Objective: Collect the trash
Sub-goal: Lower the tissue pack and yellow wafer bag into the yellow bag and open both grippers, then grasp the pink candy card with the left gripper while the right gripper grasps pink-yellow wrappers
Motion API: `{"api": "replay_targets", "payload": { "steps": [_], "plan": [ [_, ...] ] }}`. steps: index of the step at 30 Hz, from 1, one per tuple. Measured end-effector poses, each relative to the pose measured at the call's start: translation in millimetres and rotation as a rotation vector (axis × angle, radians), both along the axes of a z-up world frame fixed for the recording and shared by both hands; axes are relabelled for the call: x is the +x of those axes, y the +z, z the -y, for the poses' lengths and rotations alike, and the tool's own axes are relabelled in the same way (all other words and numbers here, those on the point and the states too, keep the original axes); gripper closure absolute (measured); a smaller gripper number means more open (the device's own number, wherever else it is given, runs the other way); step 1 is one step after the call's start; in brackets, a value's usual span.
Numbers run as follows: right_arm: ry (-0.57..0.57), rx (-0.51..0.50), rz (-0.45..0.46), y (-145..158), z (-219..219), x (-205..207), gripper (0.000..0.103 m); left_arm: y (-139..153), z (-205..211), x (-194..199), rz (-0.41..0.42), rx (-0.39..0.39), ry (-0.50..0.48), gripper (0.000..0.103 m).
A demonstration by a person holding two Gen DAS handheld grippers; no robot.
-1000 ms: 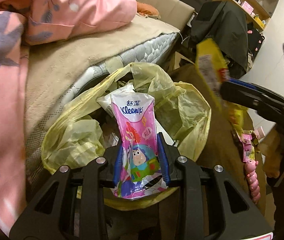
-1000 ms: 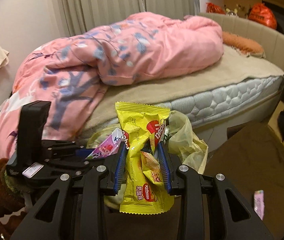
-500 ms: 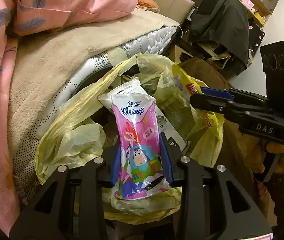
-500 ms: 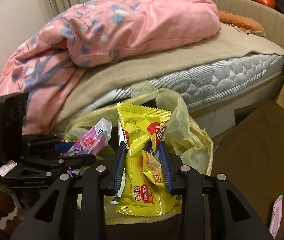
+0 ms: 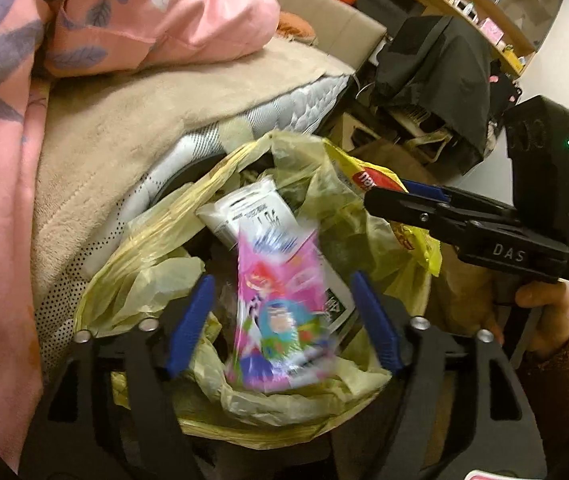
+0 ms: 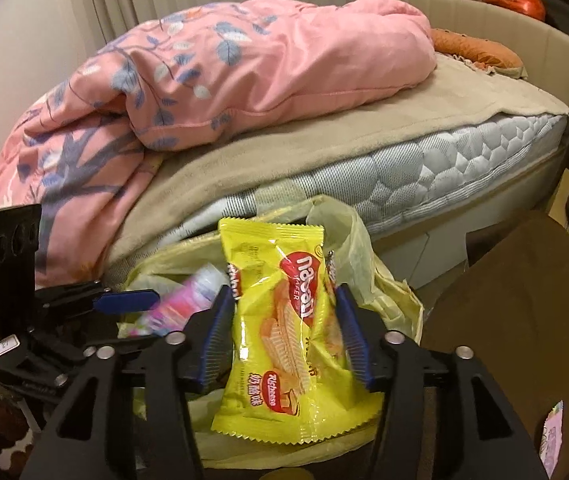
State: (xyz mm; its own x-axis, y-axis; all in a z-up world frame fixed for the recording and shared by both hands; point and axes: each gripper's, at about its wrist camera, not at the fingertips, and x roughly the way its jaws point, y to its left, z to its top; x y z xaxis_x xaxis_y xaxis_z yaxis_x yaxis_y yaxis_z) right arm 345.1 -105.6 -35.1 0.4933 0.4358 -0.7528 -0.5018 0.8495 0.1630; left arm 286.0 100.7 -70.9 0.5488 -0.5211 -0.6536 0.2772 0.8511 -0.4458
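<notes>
I see a pale yellow, see-through bin bag (image 5: 152, 276) below my tools. The tissue pack (image 5: 280, 320) is bright pink with cartoon figures in green, white and red, and a white top end with blue lettering. The wafer wrapper (image 6: 288, 332) is vivid yellow with a red oval logo, white letters and a picture of golden-brown wafers. My left gripper (image 5: 280, 320) and right gripper (image 6: 284, 336) are black with blue ribbed pads (image 6: 216, 336). The duvet (image 6: 244, 76) is pink with blue, grey and white leaves and purple-grey branches. The blanket (image 6: 404, 120) is beige; the mattress (image 6: 444, 164) is quilted light grey.
</notes>
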Motion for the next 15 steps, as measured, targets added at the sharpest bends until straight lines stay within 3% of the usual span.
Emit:
{"api": "replay_targets", "payload": {
  "steps": [7, 9, 15],
  "plan": [
    [-0.036, 0.036, 0.022, 17.7, 11.3, -8.1, 0.041, 18.6, -14.5, -13.8, 0.036, -0.003, 0.097, 0.031],
    [-0.023, 0.045, 0.025, 22.9, 12.1, -12.3, 0.034, 27.2, -17.5, -19.9, 0.062, -0.002, 0.123, 0.031],
    [-0.056, 0.011, 0.089, 40.4, 19.4, -32.2, 0.034, 50.5, -18.1, -36.4, 0.113, 0.014, 0.153, 0.028]
  ]
}}
